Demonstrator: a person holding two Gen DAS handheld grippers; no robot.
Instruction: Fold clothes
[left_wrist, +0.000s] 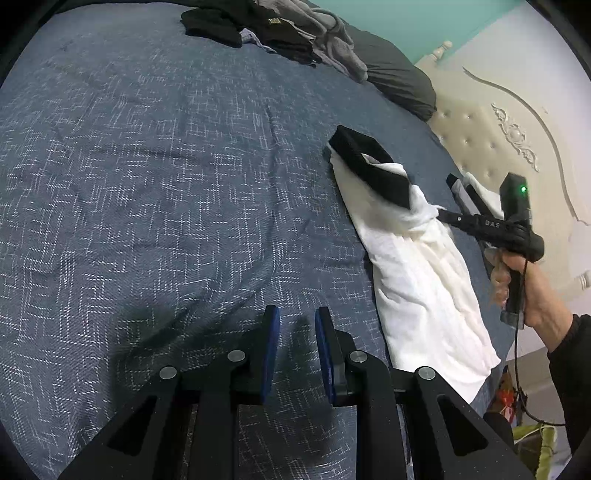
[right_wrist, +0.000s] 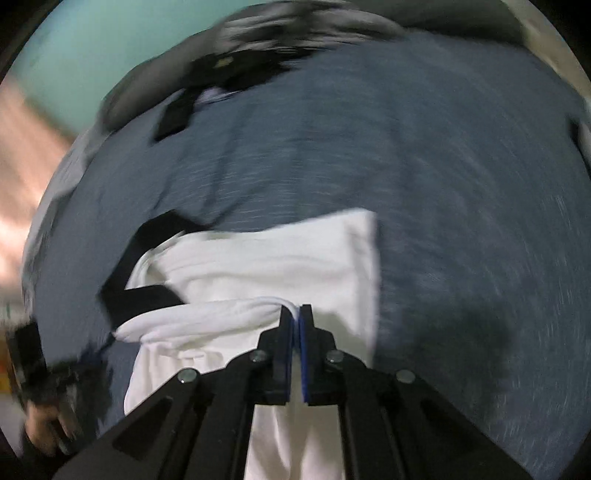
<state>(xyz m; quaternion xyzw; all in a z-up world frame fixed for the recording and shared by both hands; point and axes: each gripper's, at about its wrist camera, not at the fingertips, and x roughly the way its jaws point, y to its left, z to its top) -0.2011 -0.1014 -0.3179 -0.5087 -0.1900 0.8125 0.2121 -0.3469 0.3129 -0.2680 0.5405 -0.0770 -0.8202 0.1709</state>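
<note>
The white garment (right_wrist: 266, 266) with a black band (left_wrist: 369, 166) lies on the blue bedspread (left_wrist: 166, 184); the right gripper (right_wrist: 296, 314) is clamped on a fold of it. The left gripper (left_wrist: 297, 325) hovers just beside it over bare spread, jaws slightly parted and empty. A clothes pile (left_wrist: 280, 29) sits at the far edge near a cream headboard (left_wrist: 498, 122), and the right hand (left_wrist: 532, 288) angles its tool downward.

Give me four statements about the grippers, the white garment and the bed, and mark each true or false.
1. The right gripper is shut on a fold of the white garment. True.
2. The left gripper holds the white garment. False: its jaws stand apart with nothing between them, over the blue bedspread.
3. A pile of dark clothes lies at the far side of the bed. True.
4. The white garment is plain white all over. False: it has black trim at one end.
</note>
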